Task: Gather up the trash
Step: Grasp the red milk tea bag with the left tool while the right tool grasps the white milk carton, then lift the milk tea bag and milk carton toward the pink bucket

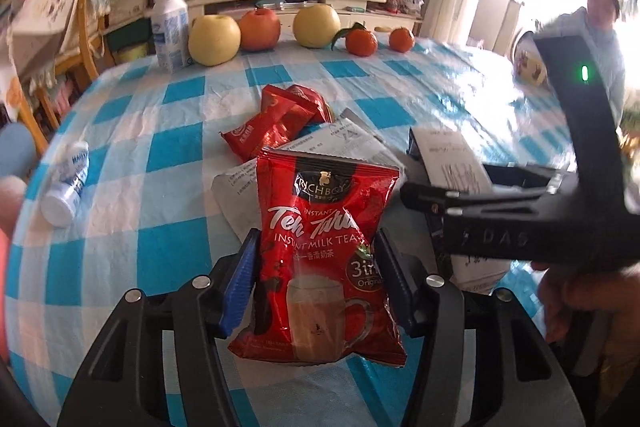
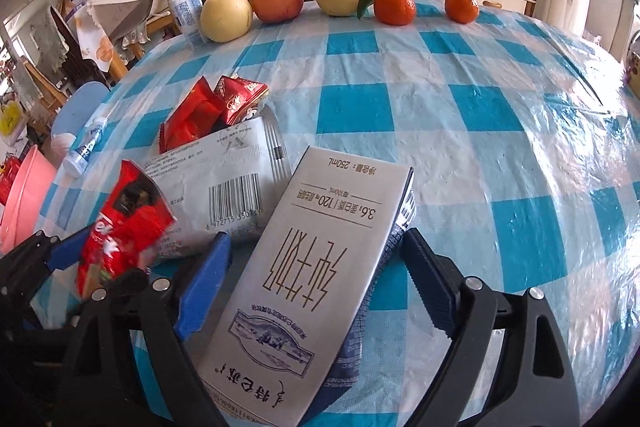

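My left gripper (image 1: pixel 320 267) is shut on a red instant milk tea packet (image 1: pixel 324 247), held upright just above the tablecloth; the packet also shows in the right wrist view (image 2: pixel 124 231). My right gripper (image 2: pixel 316 283) has its fingers on both sides of a white milk carton (image 2: pixel 316 267) lying on the table; the carton also shows in the left wrist view (image 1: pixel 452 163). A grey-white wrapper (image 2: pixel 224 183) and red snack wrappers (image 2: pixel 208 107) lie just beyond. A small white bottle (image 1: pixel 66 183) lies on its side at the left.
A white bottle (image 1: pixel 170 27), three large fruits (image 1: pixel 214 39) and two tangerines (image 1: pixel 362 41) stand in a row at the table's far edge. A pink basin (image 2: pixel 20 199) sits off the table's left side. A person (image 1: pixel 600 23) stands at far right.
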The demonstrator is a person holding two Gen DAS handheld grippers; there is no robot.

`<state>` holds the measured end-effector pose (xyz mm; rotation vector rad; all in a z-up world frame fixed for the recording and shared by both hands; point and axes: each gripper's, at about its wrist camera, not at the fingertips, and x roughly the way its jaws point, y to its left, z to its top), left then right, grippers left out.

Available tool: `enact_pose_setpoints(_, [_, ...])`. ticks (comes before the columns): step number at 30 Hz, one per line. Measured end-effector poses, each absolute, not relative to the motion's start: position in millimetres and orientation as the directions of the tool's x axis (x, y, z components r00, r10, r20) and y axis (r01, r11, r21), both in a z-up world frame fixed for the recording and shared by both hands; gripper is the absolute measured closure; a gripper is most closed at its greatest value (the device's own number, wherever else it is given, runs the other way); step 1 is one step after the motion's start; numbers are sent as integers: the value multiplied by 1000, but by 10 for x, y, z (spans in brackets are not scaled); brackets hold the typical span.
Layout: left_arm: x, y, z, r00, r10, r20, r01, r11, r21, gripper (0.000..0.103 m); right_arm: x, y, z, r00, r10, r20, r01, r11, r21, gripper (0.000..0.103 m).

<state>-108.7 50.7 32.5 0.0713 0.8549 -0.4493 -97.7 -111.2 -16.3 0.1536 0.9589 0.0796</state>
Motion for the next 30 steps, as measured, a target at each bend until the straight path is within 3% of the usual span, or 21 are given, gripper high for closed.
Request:
enact_pose_setpoints(4, [-1028,652,376,586,-357,-727,373,916,-150,45,-952,-1142,-151,584,94,-806,10,992,123,40])
enact_pose_setpoints(6, [-1010,701,384,591,-358,-723,363,918,-158,45,-945,-1178,-150,591,103,-800,17,990,140,42])
enact_pose_setpoints(27, [-923,1165,559,620,-414,-666,326,909,-262,52,-937,-1159,30,679,139,-720,23,977,210,43])
enact_pose_setpoints(28, [-920,1167,542,600,-435,-671,339,899,-278,48,-944,-1150,53,685,137,-716,21,978,207,43])
enact_pose_setpoints(30, [-930,1144,491,595,-412,-691,333,908,-254,31,-956,-1133,96,693,134,-708,19,979,204,43])
